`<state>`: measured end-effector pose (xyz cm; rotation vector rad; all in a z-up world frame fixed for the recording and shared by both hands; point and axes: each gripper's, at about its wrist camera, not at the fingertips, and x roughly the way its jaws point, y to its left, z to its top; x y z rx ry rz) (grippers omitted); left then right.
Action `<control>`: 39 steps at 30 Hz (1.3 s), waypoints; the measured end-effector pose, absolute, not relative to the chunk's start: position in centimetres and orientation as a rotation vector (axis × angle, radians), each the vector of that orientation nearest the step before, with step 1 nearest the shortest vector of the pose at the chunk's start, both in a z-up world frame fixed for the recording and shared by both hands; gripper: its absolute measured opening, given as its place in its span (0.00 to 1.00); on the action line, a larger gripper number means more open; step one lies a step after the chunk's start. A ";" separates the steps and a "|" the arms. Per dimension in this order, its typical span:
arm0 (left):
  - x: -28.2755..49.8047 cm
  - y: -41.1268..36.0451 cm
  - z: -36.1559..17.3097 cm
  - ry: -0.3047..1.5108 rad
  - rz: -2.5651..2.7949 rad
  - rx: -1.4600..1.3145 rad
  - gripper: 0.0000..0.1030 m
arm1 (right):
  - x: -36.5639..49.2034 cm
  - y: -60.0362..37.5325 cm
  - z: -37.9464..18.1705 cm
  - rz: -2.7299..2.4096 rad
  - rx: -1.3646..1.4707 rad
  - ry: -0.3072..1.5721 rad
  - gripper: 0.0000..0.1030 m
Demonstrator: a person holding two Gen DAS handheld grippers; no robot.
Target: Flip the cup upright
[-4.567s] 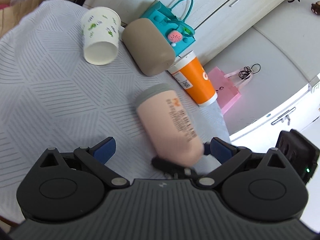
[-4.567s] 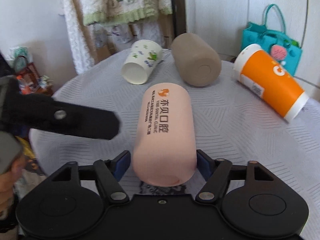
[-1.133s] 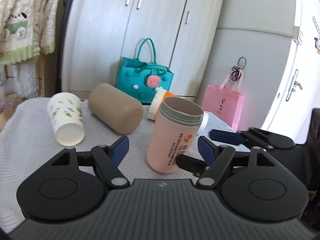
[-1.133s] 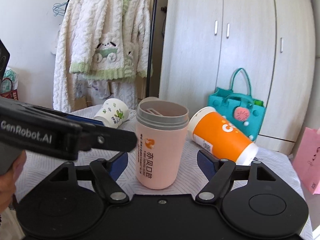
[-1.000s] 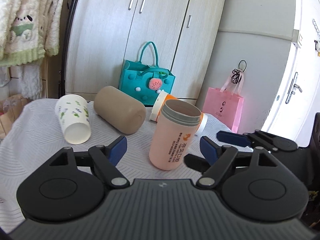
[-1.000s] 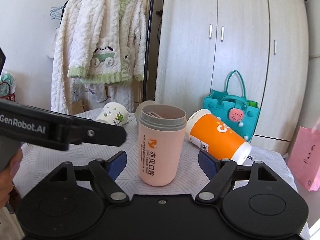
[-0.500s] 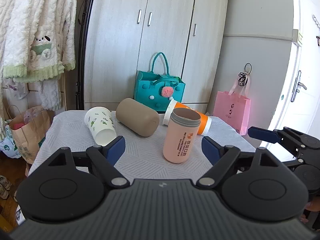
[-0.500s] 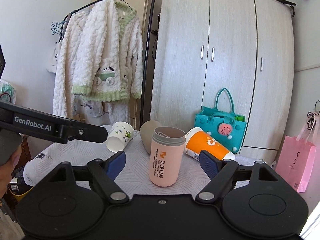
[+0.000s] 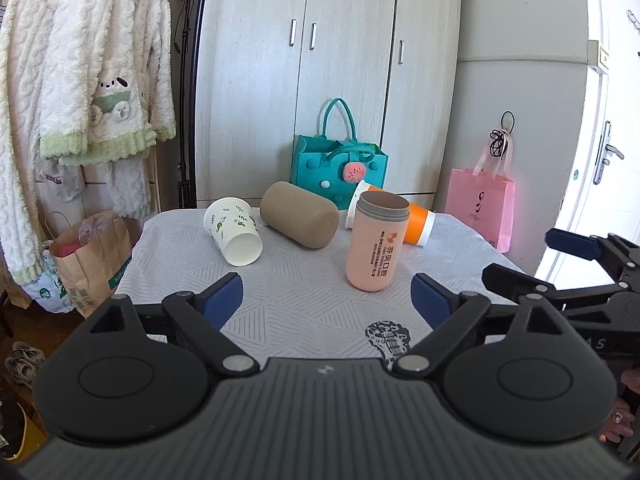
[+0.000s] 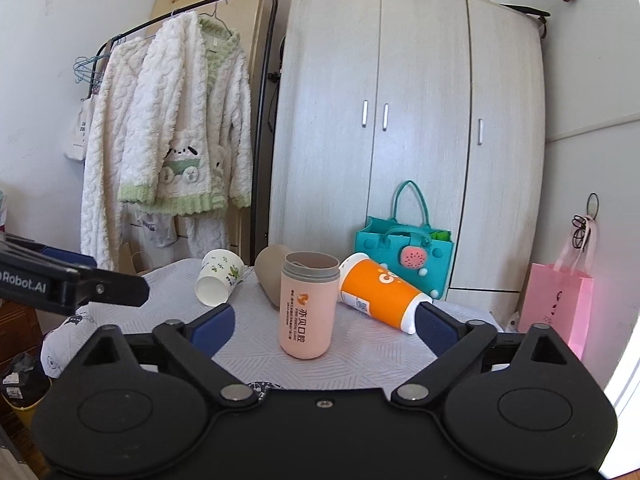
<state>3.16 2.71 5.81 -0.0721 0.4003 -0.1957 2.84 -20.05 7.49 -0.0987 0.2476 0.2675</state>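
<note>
Pink cup stands upright mid-counter; my job looks done.

Both my left gripper and right gripper hang clear of it, jaws wide and empty. Three other cups lie tipped beyond it; the counter near me offers room, with its edge close on the right.

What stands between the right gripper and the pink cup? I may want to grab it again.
Nothing visible does. In the right wrist view the pink cup stands upright on the table, straight ahead of the open right gripper, with only bare tablecloth between them. The orange cup lies behind it.
</note>
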 end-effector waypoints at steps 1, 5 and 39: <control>3.0 2.7 5.8 0.402 -0.193 -0.073 0.91 | 2.6 -20.2 7.5 0.255 -0.088 0.242 1.00; 2.5 2.9 5.8 0.393 -0.188 -0.075 0.97 | 2.0 -20.4 7.2 0.206 -0.073 0.262 1.00; 4.3 1.8 1.6 0.502 -0.037 0.010 1.00 | 0.4 -19.5 4.5 0.016 -0.072 0.316 1.00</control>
